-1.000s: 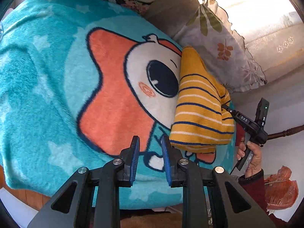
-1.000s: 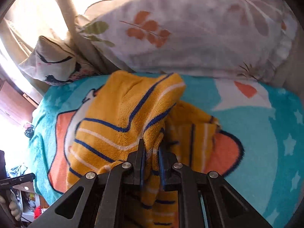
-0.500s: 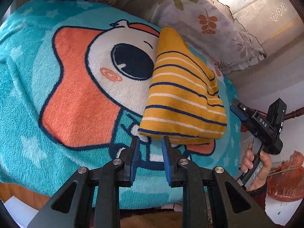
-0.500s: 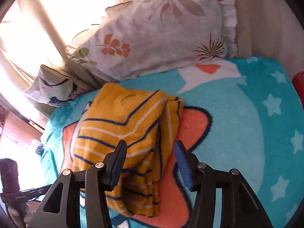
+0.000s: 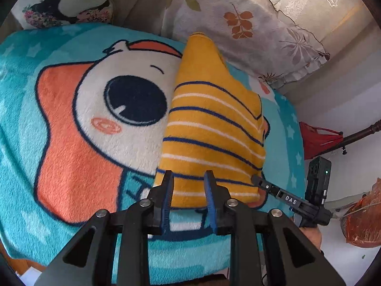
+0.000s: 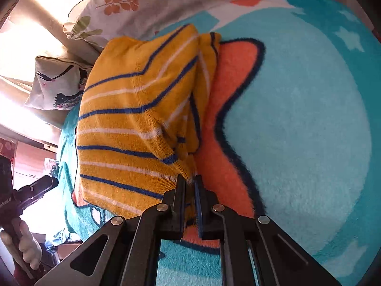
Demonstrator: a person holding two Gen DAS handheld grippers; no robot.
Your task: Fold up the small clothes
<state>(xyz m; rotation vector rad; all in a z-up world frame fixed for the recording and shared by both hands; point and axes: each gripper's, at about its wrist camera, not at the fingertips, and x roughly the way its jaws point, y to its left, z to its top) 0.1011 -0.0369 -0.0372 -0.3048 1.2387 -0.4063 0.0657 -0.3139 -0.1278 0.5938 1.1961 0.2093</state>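
Sweater (image 5: 214, 128) mustard, navy-white stripes, folded compact on blanket (image 5: 71, 143).

Pillow (image 5: 250, 31) behind; blanket (image 6: 309, 119) rightward bare

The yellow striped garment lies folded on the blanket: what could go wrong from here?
1. The right hand-held gripper has pinched the yellow striped garment at its near corner; pulling may drag the layers open.
2. The left hand-held gripper is open at the near edge; closing could also catch the fleece blanket.
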